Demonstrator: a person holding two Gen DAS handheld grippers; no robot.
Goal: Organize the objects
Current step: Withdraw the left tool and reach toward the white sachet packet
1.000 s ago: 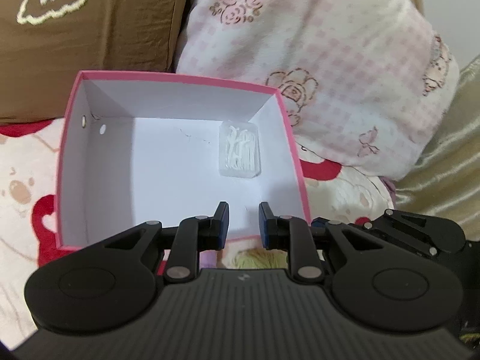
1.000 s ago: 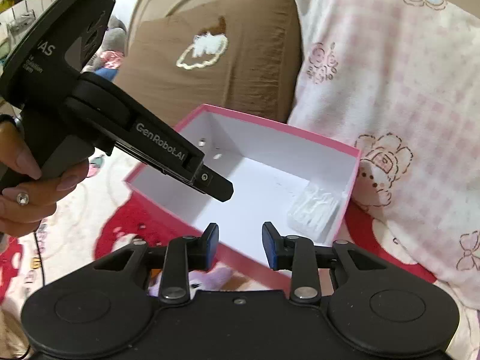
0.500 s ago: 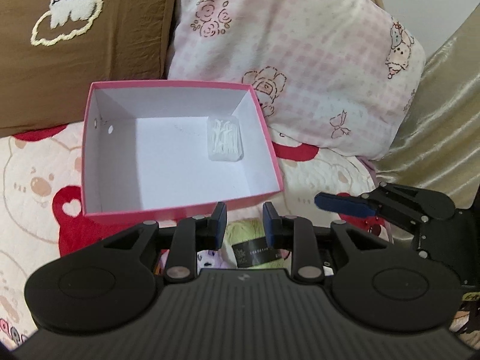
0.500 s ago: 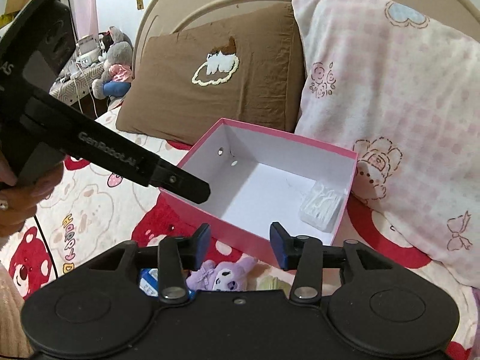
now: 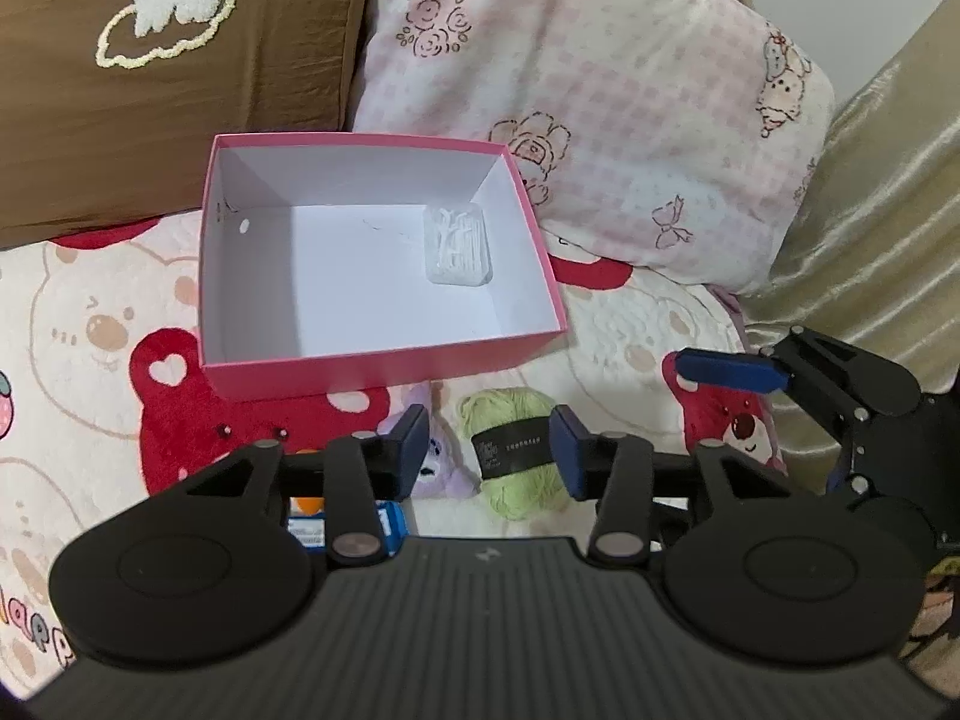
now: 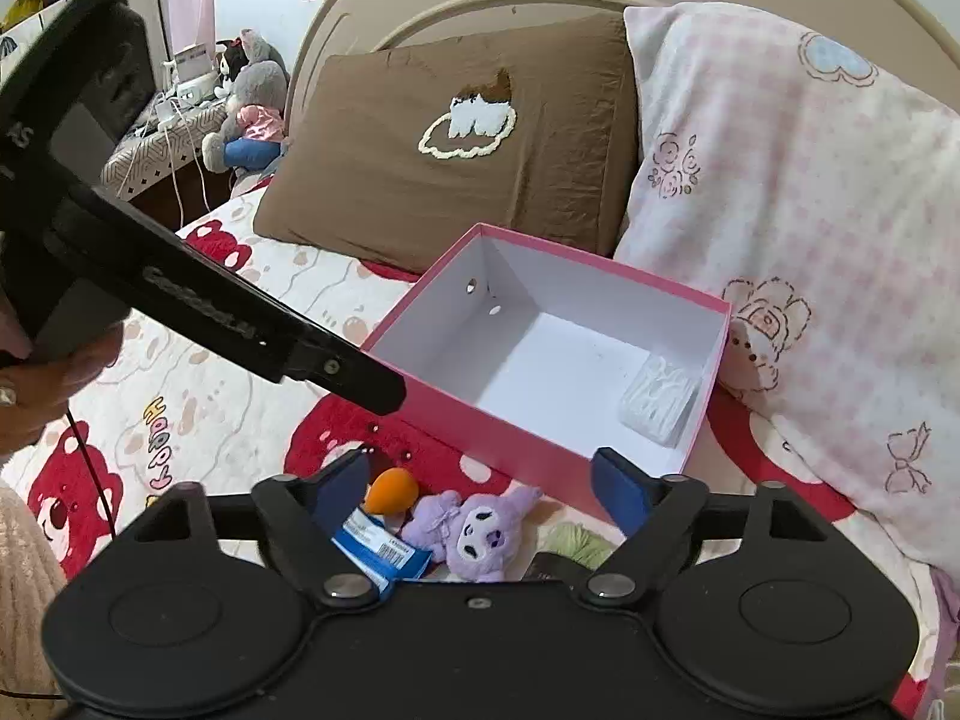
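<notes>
One pink box [image 5: 384, 372] holds one clear packet [image 5: 459, 246]. Just before the box lie one green yarn ball [image 5: 516, 450], one purple plush [image 6: 474, 531], one orange egg-shaped thing [image 6: 390, 489] and one blue packet [image 6: 378, 552]. Behind it stand two pillows.

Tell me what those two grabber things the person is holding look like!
Both are black plastic. Each gripper, the left gripper and the right gripper, has two fingers with dark blue pads, silver screws, round black discs and a ribbed black body. The left one's side carries blurred raised lettering, and a thin black cable hangs below it. A fuzzy beige sleeve shows nearby.
</notes>
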